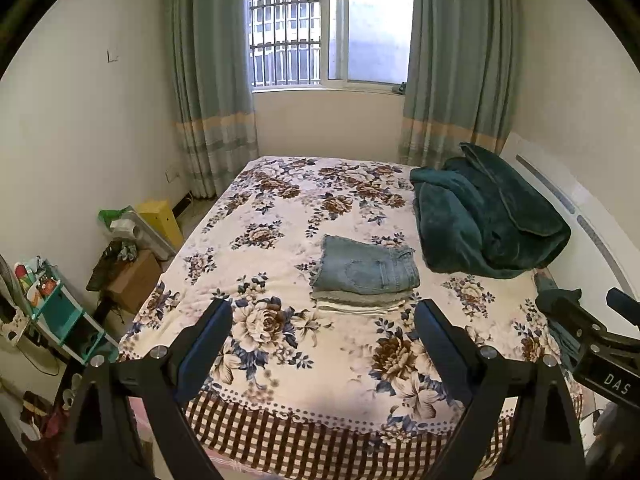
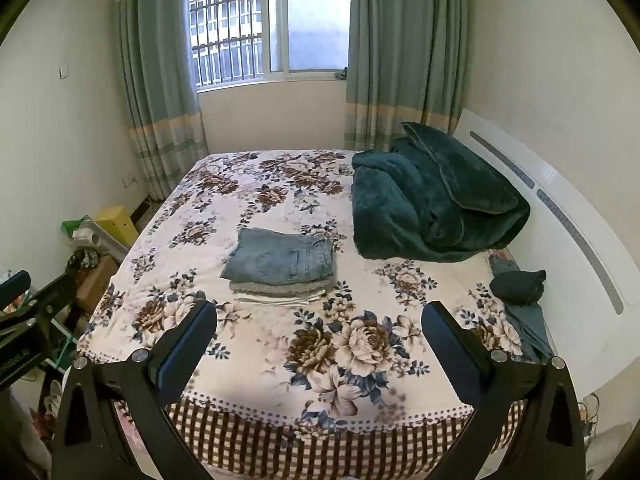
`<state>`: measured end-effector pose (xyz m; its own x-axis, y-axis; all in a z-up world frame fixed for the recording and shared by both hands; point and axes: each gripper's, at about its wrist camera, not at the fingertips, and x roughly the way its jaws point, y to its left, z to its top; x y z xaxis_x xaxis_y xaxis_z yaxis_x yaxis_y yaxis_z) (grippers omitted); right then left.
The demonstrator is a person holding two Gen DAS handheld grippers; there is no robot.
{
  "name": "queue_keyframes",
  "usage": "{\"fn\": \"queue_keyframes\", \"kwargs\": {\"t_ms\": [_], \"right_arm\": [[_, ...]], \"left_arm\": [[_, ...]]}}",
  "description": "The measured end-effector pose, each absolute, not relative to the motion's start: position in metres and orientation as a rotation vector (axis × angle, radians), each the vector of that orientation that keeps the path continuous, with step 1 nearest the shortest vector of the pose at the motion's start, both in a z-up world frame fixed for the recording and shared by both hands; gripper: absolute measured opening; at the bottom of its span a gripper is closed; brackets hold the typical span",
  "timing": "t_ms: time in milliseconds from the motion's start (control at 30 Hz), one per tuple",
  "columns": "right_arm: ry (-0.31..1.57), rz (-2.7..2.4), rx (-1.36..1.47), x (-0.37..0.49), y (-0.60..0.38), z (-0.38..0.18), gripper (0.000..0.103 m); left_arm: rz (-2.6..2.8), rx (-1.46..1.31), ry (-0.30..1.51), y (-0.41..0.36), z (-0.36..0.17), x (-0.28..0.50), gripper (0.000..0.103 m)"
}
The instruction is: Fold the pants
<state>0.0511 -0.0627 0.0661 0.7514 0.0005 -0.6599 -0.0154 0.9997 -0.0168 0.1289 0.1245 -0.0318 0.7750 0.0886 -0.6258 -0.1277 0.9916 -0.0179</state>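
A folded pair of blue jeans [image 1: 366, 266] lies on top of a small stack of folded grey and white garments [image 1: 360, 302] in the middle of the flowered bed [image 1: 280, 208]. The jeans also show in the right wrist view [image 2: 282, 258], on the same stack [image 2: 276, 292]. My left gripper [image 1: 324, 320] is open and empty, held above the bed's near edge, short of the stack. My right gripper [image 2: 320, 324] is open and empty too, at the same distance. It shows at the right edge of the left wrist view [image 1: 588, 320].
A dark green blanket [image 2: 432, 204] is heaped at the bed's right side against the white headboard [image 2: 568, 216]. A dark rolled garment [image 2: 518, 286] and a grey-blue cloth [image 2: 528, 328] lie near the right edge. Boxes and a teal shelf [image 1: 60, 312] crowd the floor on the left.
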Motion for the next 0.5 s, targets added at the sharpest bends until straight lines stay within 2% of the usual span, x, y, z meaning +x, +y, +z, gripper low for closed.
{"fn": "queue_keyframes", "kwargs": {"t_ms": [167, 233, 500], "right_arm": [[0.72, 0.022, -0.031, 0.052, -0.057, 0.072, 0.103], [0.72, 0.021, -0.031, 0.053, -0.055, 0.073, 0.103], [0.715, 0.04, -0.024, 0.066, -0.046, 0.077, 0.103]], "left_arm": [[0.11, -0.054, 0.671, 0.127, -0.029, 0.129, 0.093], [0.107, -0.052, 0.671, 0.128, -0.029, 0.129, 0.101], [0.116, -0.063, 0.665, 0.13, -0.026, 0.131, 0.101]]}}
